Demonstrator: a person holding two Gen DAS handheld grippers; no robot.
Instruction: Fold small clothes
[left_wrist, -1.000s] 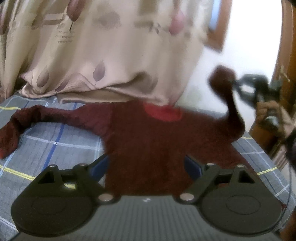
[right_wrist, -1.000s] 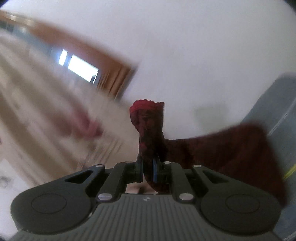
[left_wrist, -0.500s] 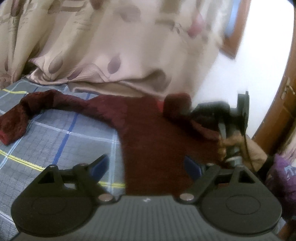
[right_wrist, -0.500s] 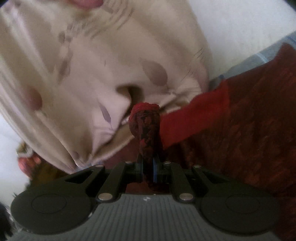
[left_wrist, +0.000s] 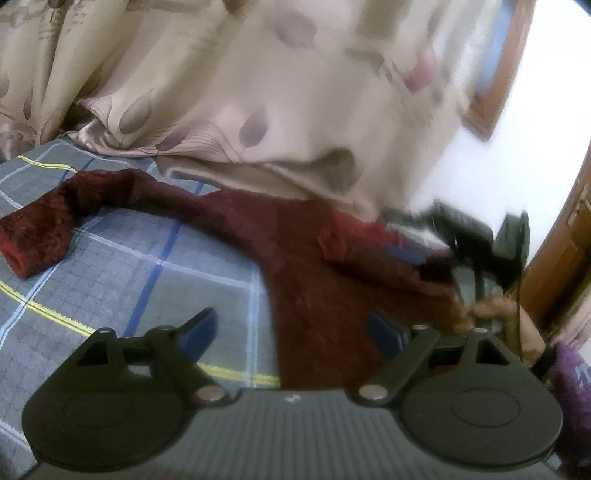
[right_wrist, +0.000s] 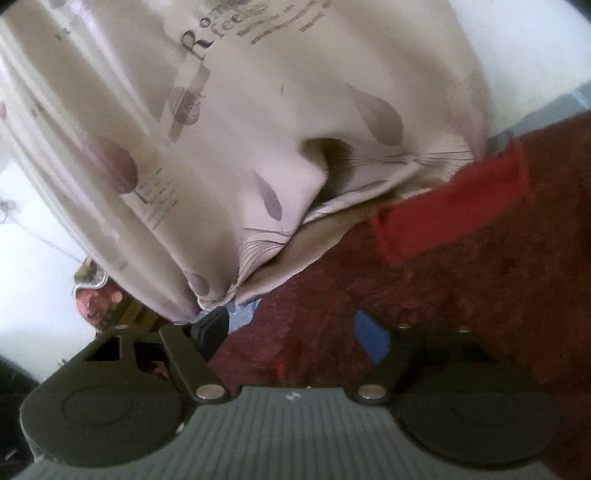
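Tongs on the right (right_wrist: 295, 332) have just been opening, jaws now wide with nothing pinched, leaving the dark maroon knitted sweater (left_wrist: 332, 295)'s sleeve folded across its body on the grey checked bedsheet (left_wrist: 129, 280). Left tongs (left_wrist: 291, 328) hang wide and empty near the sweater's hem, likely readying for its far outstretched sleeve (left_wrist: 55, 221) beneath the beige leaf-print curtain (left_wrist: 258, 92).

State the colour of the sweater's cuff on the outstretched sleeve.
Bright red cuff, on a dark maroon sweater; clearest in the left wrist view.

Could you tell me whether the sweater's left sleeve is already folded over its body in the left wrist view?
No, that sleeve lies stretched out across the checked bedsheet.
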